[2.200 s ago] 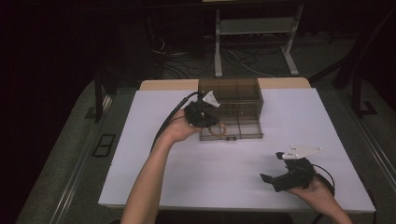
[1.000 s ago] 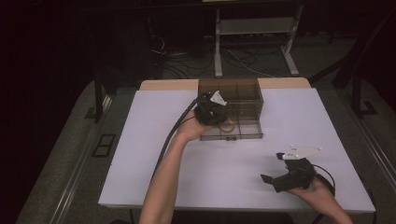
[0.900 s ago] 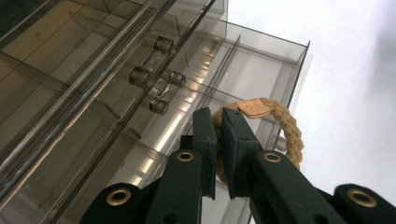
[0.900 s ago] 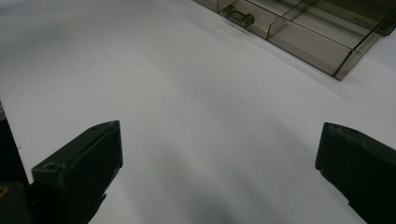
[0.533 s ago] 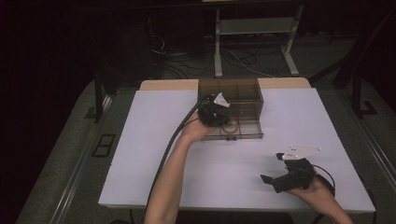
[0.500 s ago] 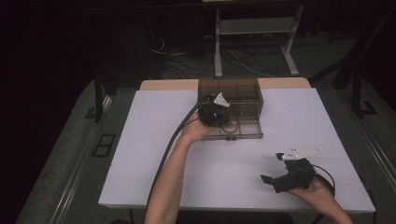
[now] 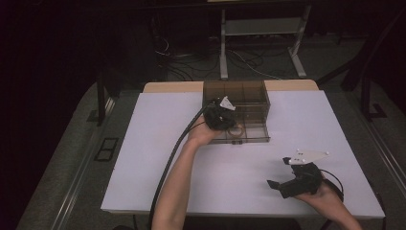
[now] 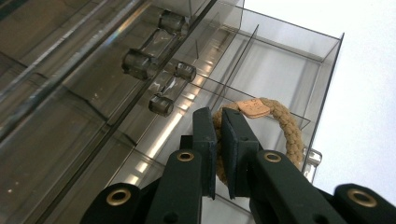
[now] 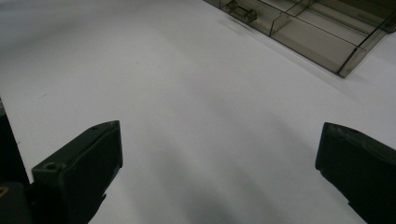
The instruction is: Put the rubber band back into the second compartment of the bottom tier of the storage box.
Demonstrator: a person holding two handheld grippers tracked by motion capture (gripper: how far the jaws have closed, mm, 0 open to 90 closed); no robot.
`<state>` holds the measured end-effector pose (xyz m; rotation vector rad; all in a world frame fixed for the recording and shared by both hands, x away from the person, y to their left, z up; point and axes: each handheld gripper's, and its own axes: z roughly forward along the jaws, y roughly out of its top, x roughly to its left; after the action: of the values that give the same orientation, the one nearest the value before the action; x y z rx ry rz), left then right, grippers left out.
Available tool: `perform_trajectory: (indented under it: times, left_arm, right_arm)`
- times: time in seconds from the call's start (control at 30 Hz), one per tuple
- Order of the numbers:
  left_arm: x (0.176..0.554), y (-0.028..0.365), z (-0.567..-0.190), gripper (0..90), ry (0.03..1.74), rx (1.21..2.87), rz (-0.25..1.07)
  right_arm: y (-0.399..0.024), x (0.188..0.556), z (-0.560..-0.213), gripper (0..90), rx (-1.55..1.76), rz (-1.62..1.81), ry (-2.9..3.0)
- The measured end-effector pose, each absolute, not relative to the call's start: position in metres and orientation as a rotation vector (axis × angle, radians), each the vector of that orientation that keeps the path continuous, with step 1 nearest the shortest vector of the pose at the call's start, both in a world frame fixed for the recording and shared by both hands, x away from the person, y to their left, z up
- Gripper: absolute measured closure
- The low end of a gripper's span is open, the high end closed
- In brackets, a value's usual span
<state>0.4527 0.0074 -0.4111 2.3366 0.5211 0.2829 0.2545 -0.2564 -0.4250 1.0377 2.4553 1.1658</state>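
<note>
Braided tan hair tie in left tool

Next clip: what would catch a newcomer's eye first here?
The left hand-held gripper, shut on a tan braided ring with a small leather tag, holds it over an open drawer of the smoky clear organizer at the far side of the white table. Near the front right edge, the right hand-held gripper rests open, holding nothing.
</note>
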Motion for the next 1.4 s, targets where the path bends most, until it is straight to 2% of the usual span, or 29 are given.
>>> perform_trajectory:
  times: [0.57,0.7,0.9,1.03,1.13,1.4]
  left_arm:
    - [0.454,0.001,-0.422,81.3,0.493,2.399,0.304]
    - [0.452,-0.001,-0.424,70.5,0.493,2.415,0.306]
    - [0.453,0.001,-0.422,61.0,0.523,2.394,0.293]
    - [0.45,0.002,-0.419,50.4,0.543,2.361,0.278]
    - [0.445,0.003,-0.414,45.5,0.543,2.342,0.304]
    - [0.436,0.009,-0.395,35.9,0.551,2.261,0.209]
  right_arm:
    - [-0.256,0.255,-0.425,0.1,1.031,1.164,2.461]
    - [-0.256,0.255,-0.425,0.1,1.031,1.163,2.461]
    - [-0.256,0.255,-0.425,0.1,1.034,1.165,2.457]
    - [-0.256,0.255,-0.425,0.1,1.033,1.163,2.459]
    - [-0.256,0.255,-0.425,0.1,1.034,1.166,2.454]
    - [-0.256,0.254,-0.425,0.1,1.042,1.166,2.451]
